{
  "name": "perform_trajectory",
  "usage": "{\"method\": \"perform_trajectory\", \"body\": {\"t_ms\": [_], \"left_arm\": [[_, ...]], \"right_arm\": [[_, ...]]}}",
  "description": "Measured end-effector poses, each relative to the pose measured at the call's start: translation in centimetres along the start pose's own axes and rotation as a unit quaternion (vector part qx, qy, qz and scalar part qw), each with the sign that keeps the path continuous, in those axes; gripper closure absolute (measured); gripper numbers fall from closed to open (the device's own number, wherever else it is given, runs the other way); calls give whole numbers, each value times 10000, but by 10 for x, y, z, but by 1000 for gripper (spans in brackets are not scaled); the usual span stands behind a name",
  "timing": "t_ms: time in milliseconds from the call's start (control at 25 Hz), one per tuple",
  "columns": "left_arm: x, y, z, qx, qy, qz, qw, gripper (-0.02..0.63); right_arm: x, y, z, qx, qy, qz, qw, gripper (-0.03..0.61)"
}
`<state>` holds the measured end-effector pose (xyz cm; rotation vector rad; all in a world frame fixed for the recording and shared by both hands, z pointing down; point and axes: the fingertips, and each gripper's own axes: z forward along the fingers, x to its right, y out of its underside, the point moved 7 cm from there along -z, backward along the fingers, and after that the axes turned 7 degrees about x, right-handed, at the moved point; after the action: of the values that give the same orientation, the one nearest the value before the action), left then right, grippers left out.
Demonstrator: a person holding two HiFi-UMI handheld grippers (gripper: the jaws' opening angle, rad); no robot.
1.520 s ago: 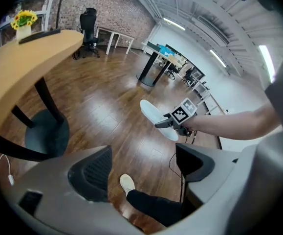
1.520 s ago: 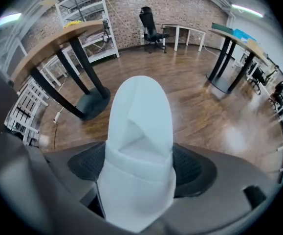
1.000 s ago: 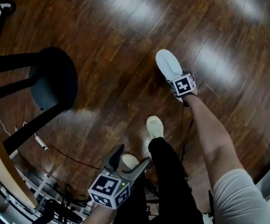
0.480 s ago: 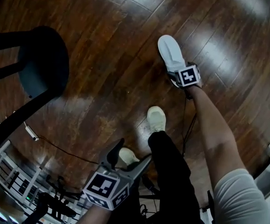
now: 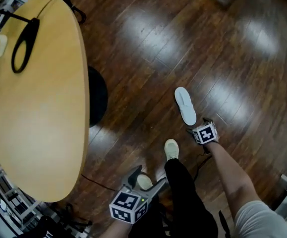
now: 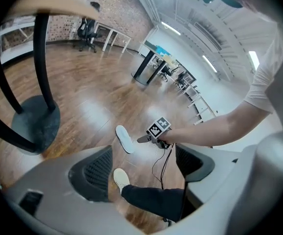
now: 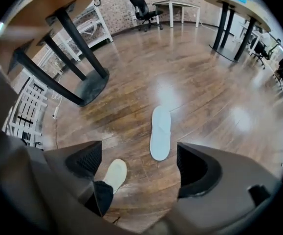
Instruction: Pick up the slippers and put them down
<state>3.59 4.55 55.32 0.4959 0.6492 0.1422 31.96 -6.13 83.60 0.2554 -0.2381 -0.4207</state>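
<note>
One white slipper (image 5: 185, 105) lies flat on the dark wood floor, ahead of the person's feet. My right gripper (image 5: 199, 129) hovers just behind its heel end, apart from it. In the right gripper view the slipper (image 7: 161, 132) lies on the floor beyond the right gripper (image 7: 139, 165), whose jaws stand open and hold nothing. My left gripper (image 5: 144, 177) is held low and close to the body, over a foot. It is open and empty in its own view (image 6: 143, 168), which also shows the slipper (image 6: 123, 139) and the right gripper's marker cube (image 6: 159, 127). No second slipper is visible.
A round wooden table (image 5: 39, 108) fills the left on a black base (image 5: 97, 95), with a black loop (image 5: 24, 43) lying on it. The person's light shoes (image 5: 171, 148) stand near the slipper. A thin cable (image 5: 96, 181) runs on the floor. Desks and an office chair (image 7: 141, 6) stand far off.
The head view has pulled up and back, bringing the table top into sight. The right gripper, at the slipper's heel before, now sits slightly behind it, and the slipper rests on the floor.
</note>
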Motion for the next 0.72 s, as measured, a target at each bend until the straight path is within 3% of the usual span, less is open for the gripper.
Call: {"method": "perform_trajectory", "body": {"t_ms": [160,400,720], "left_arm": [[27,-25,-81,397,-253,-47,9989,209],[38,-18,-214,762,-386,-120,9963,207],[20,9,-377,1742,-1246,-523,9754,207]], "right_arm": [[-47,-39,-100,116,-6,-481,9988,81],[-171,-88,-250,440,120,-1675,9848,83],[-315,-153,-388,1042,-122,-2405,9650,84]]}}
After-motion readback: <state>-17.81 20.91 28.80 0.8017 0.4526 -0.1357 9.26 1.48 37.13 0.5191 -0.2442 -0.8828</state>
